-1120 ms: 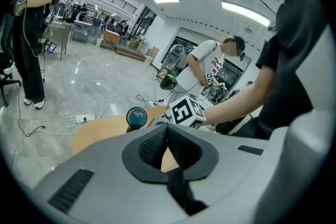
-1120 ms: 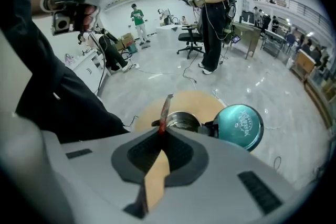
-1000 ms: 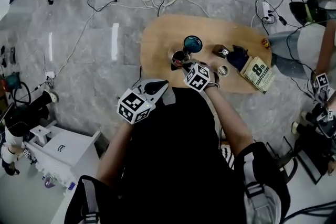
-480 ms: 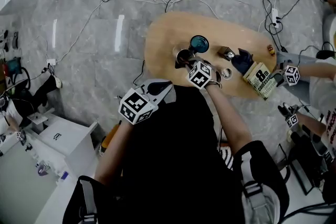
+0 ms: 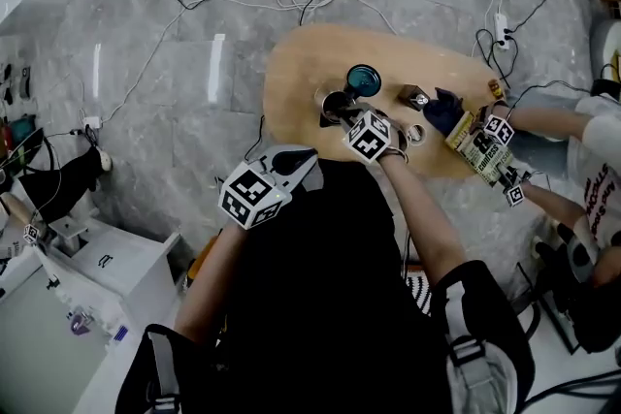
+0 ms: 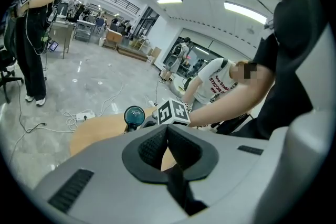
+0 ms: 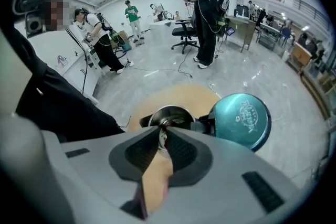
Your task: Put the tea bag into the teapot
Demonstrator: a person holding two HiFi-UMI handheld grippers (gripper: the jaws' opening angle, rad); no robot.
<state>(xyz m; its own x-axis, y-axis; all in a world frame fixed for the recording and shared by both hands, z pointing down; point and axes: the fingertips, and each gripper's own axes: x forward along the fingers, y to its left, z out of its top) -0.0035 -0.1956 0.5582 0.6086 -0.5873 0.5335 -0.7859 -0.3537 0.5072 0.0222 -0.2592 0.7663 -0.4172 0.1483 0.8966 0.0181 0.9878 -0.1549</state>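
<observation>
Small red-and-white tea bag (image 7: 164, 139) is pinched in the right gripper (image 7: 160, 131), right above the open steel teapot (image 7: 173, 112). Round teal lid (image 7: 241, 120) is flipped aside. Left gripper (image 6: 167, 127) is closed on nothing.

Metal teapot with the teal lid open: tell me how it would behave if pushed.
The shiny metal teapot looks rigid and probably slippery against the jaws. Its round teal lid stands open at one side, so a push could swing it or tip the pot that way.

Teal teapot lid (image 7: 240, 120), tan tabletop (image 5: 301, 73), grey marbled floor (image 5: 146, 111).
</observation>
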